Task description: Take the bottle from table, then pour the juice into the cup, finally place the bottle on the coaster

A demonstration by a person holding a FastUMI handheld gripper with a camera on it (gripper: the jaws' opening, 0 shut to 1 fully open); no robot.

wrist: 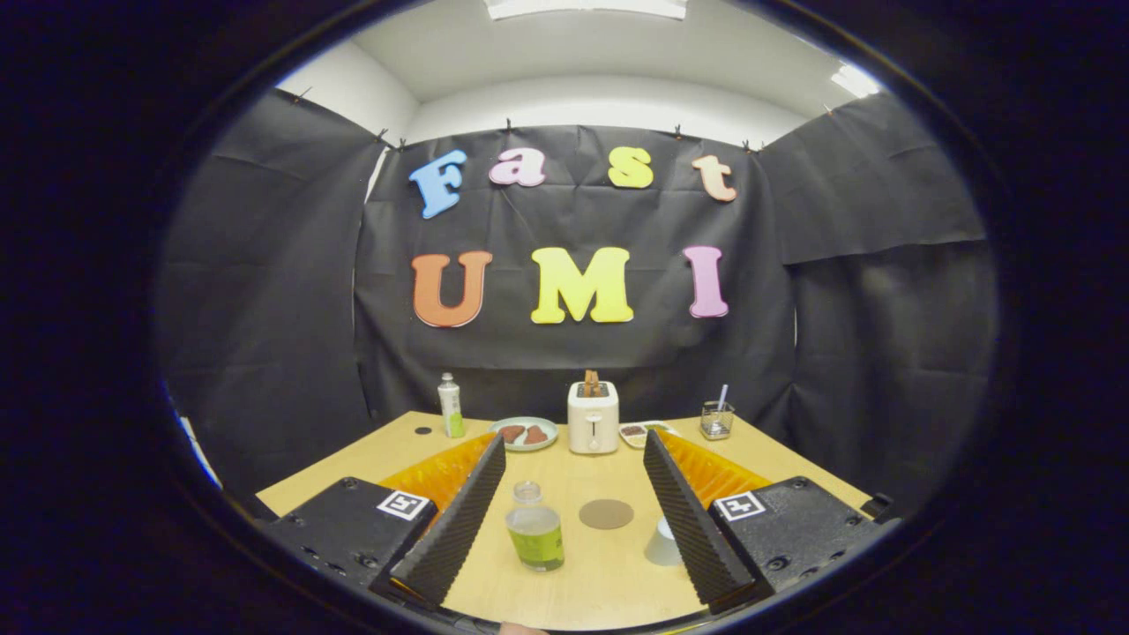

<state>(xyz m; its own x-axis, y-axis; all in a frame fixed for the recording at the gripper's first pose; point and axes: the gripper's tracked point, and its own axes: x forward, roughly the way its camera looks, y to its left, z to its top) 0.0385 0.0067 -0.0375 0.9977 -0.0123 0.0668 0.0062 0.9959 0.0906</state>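
A small clear bottle (534,526) with green juice and a green label stands upright on the wooden table (564,582), between my fingers and nearer the left one. A round brown coaster (606,514) lies flat just beyond it, in the middle of the gap. A white cup (663,541) sits beside the inner face of my right finger (692,520), partly hidden by it. My gripper (573,450) is open wide, with its ridged black pads spread apart and touching nothing.
At the table's far side stand a white toaster (593,420) with toast in it, a plate (524,433) with brown pieces, a small dish (637,431), a tall green bottle (451,406) and a glass holder (716,420) with a straw.
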